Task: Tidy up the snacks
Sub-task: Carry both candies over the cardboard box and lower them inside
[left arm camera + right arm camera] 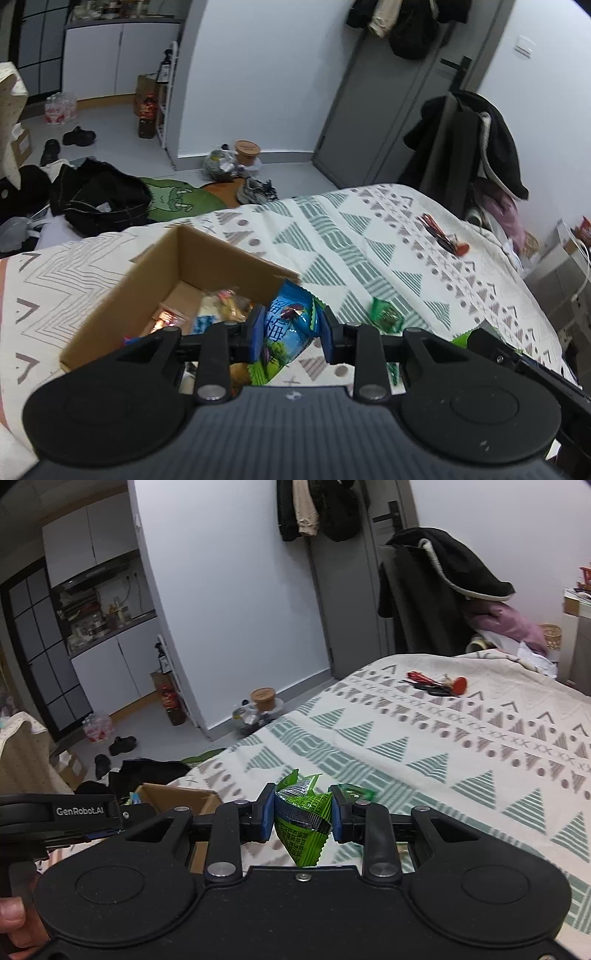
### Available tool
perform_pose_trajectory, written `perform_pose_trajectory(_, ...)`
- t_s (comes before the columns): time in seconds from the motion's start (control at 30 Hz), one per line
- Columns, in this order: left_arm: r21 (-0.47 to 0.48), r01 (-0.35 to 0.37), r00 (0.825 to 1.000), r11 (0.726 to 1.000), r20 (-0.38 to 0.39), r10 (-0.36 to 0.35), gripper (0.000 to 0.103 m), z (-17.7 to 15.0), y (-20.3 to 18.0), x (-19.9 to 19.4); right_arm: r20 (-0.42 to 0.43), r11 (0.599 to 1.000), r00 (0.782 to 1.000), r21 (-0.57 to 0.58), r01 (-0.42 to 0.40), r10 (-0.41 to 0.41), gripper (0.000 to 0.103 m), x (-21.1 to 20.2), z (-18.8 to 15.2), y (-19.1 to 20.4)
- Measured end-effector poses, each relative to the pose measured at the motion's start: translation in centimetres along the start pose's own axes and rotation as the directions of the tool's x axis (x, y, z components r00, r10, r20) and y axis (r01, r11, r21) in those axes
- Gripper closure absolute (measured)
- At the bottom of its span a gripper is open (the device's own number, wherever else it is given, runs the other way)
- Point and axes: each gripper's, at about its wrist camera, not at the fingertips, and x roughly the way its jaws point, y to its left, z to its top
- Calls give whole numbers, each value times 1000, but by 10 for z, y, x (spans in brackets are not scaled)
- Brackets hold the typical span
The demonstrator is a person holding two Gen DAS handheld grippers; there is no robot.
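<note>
Surface: patterned bed cover (pixel 443 738), cluttered bedroom.
Left tongs (pixel 291 332): clenched on blue snack packet (pixel 286 328), upright beside cardboard box (pixel 177 266).
Right tongs (pixel 303 812): gripping green packet (pixel 301 823), long axis vertical, right of box.

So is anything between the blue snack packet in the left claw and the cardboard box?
Nothing visible. The blue snack packet, held by the left claw, hangs beside the open cardboard box, by its near-right wall.
</note>
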Motion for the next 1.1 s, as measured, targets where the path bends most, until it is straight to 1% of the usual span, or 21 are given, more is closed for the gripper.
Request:
perform_pose_trajectory(0.13, -27, -17, 1000, 999, 7, 17, 73, 6, 14, 1, -6, 1000, 1000, -10, -27, 27, 74, 9, 4, 18)
perform_pose_trajectory(0.33, -71, -36, 999, 997, -18, 35, 73, 11, 36, 10, -21, 997, 997, -28, -76, 75, 74, 22, 8, 47)
perform_pose_trajectory(0.43, -112, -50, 998, 992, -37, 46, 73, 13, 51, 17, -52, 993, 992, 10, -116, 116, 74, 33, 9, 55)
perform_pose_trajectory(0.5, -132, -55, 998, 990, -39, 51, 73, 16, 61, 17, -63, 992, 991, 21, -121, 122, 74, 40, 10, 63)
perform_pose_trajectory(0.67, -168, -70, 997, 983, -38, 64, 73, 24, 80, 21, -70, 991, 989, 6, -131, 131, 74, 53, 8, 84)
perform_pose_trajectory(0.83, -188, -77, 995, 979, -75, 64, 72, 23, 89, 32, -79, 992, 989, -8, -127, 126, 74, 60, 6, 93)
perform_pose_trajectory(0.87, -192, -76, 995, 978, -80, 62, 70, 23, 89, 33, -81, 992, 989, -11, -125, 124, 74, 61, 6, 95)
perform_pose_trajectory(0.93, -202, -78, 994, 976, -87, 62, 68, 24, 91, 35, -85, 992, 989, -19, -122, 120, 74, 63, 5, 97)
perform_pose_trajectory(1.0, -200, -83, 995, 976, -77, 69, 64, 24, 91, 33, -91, 993, 989, -23, -119, 116, 74, 66, 5, 97)
perform_pose_trajectory(1.07, -212, -86, 995, 973, -72, 73, 57, 25, 94, 30, -98, 993, 989, -24, -114, 111, 74, 69, 5, 98)
perform_pose_trajectory(1.1, -222, -86, 995, 971, -69, 72, 56, 25, 96, 29, -101, 993, 989, -23, -113, 110, 74, 70, 4, 99)
